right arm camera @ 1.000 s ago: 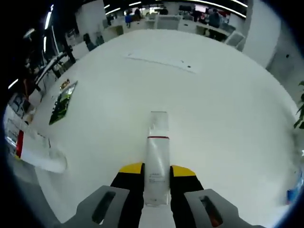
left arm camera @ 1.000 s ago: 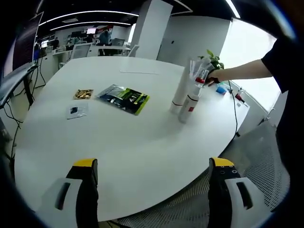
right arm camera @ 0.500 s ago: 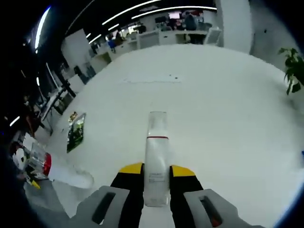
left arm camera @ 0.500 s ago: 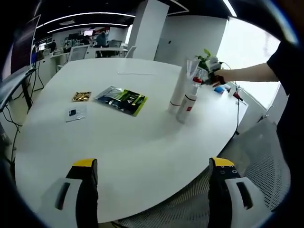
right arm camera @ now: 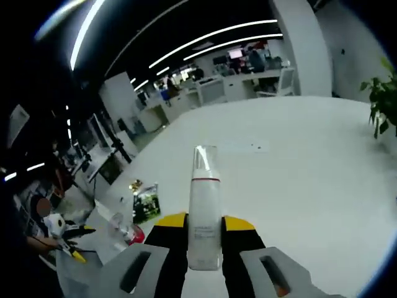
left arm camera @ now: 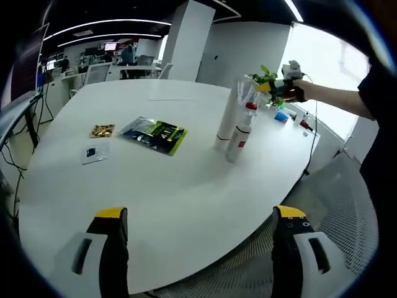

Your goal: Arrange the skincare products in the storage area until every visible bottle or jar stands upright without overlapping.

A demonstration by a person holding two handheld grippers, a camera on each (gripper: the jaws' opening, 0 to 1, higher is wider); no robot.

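Two white bottles stand upright side by side on the white table [left arm camera: 155, 186]: a tall tube [left arm camera: 225, 121] with a clear cap and a shorter bottle [left arm camera: 236, 138] with a red collar. My left gripper [left arm camera: 201, 212] is open above the near table edge, nothing between its jaws. My right gripper [right arm camera: 205, 220] is shut on a third white bottle [right arm camera: 205, 211] with a clear cap and a thin red ring, held above the table. From the left gripper view, that right gripper [left arm camera: 274, 88] hangs up and to the right of the standing pair. The red-collared bottle [right arm camera: 127, 233] appears low on the left.
A green-and-black packet [left arm camera: 155, 131], a small gold packet [left arm camera: 101, 131] and a clear sachet [left arm camera: 91, 152] lie left of the bottles. A potted plant [left arm camera: 267, 73], a blue item [left arm camera: 280, 116] and a cable sit at the far right edge. A mesh chair [left arm camera: 347, 211] stands beside the table.
My right gripper has lifted and tilted up with its bottle, from looking down at the table to looking across the room. It has drawn away from the two standing bottles. The left gripper stayed open.
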